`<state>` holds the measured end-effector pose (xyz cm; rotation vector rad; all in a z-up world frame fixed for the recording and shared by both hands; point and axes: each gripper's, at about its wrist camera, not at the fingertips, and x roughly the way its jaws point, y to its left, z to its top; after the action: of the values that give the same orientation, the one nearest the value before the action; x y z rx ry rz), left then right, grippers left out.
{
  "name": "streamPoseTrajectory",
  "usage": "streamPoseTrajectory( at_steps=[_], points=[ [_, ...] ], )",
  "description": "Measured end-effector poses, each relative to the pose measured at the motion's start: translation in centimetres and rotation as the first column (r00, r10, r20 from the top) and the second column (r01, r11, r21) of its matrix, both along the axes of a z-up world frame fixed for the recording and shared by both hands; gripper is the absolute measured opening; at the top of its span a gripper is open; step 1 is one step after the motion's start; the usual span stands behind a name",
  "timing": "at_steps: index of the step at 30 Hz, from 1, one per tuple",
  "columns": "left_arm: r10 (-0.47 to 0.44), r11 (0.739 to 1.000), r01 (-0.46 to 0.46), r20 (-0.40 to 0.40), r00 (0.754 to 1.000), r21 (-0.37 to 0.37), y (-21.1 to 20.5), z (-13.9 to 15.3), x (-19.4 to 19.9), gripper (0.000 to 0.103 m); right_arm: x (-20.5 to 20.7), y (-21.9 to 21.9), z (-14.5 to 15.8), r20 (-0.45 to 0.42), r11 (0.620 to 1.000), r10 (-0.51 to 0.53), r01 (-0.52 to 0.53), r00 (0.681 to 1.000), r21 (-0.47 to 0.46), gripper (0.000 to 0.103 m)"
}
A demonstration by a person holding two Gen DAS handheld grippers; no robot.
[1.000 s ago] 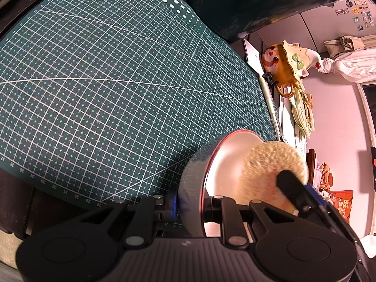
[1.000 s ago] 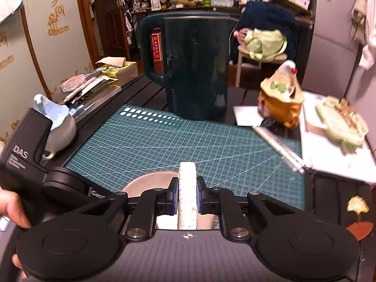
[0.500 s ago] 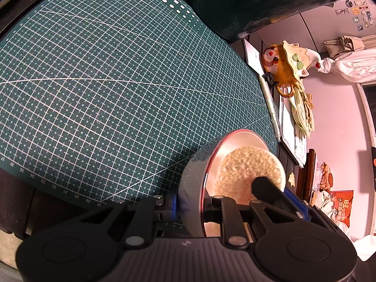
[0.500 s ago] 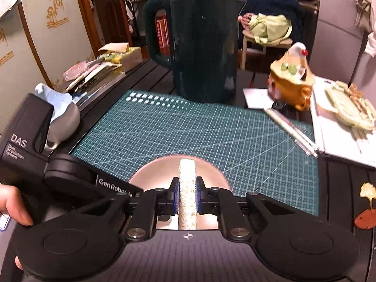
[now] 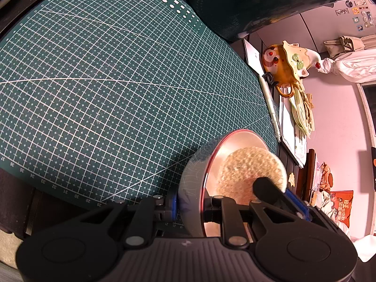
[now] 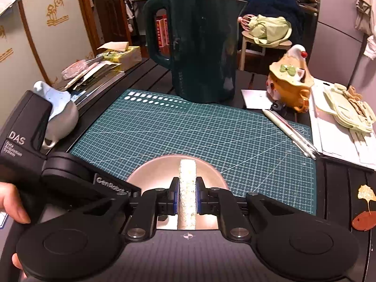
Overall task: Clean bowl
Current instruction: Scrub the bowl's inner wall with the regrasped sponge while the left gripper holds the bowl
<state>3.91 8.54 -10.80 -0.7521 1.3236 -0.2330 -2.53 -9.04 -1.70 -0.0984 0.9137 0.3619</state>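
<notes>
My left gripper is shut on the rim of a small bowl with a pale patterned outside, a red rim and a pinkish inside. It holds the bowl tilted at the near edge of the green cutting mat. My right gripper is shut on a round cream sponge, seen edge-on. The sponge is pressed inside the bowl. The left gripper's body shows at the left of the right wrist view.
A tall dark green kettle stands behind the mat. An orange ceramic figure, pens and papers with a pale green tray lie to the right. A pale blue jug sits at the left.
The sponge slid down deeper into the bowl, then back up toward its far rim. The right wrist view tilted downward, showing more of the bowl. The left gripper and bowl stayed still.
</notes>
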Motion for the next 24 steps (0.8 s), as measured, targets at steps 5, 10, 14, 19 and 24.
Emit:
streamPoseTrajectory(
  at_steps=[5, 10, 14, 19, 24],
  points=[
    [-0.001, 1.000, 0.001, 0.000, 1.000, 0.001, 0.0, 0.0, 0.0, 0.018, 0.3, -0.1, -0.5, -0.008, 1.000, -0.009, 0.009, 1.000, -0.014, 0.012],
    [-0.001, 1.000, 0.001, 0.000, 1.000, 0.001, 0.0, 0.0, 0.1, 0.018, 0.3, 0.0, -0.7, 0.044, 0.995, -0.003, 0.007, 0.999, -0.102, 0.012],
    [-0.001, 1.000, 0.001, -0.001, 1.000, 0.001, -0.1, 0.1, 0.2, 0.018, -0.5, -0.5, 1.3, 0.118, 0.997, 0.011, -0.002, 0.993, -0.079, 0.012],
    [-0.002, 1.000, 0.002, -0.001, 1.000, 0.000, 0.0, 0.1, 0.2, 0.018, -0.9, -1.2, 2.6, 0.142, 1.000, 0.027, -0.027, 0.989, -0.001, 0.012],
    [-0.002, 1.000, 0.002, -0.001, 1.000, 0.000, 0.0, 0.1, 0.1, 0.018, -0.7, -0.6, 1.8, 0.097, 0.998, 0.054, -0.057, 0.994, 0.025, 0.013]
  ],
)
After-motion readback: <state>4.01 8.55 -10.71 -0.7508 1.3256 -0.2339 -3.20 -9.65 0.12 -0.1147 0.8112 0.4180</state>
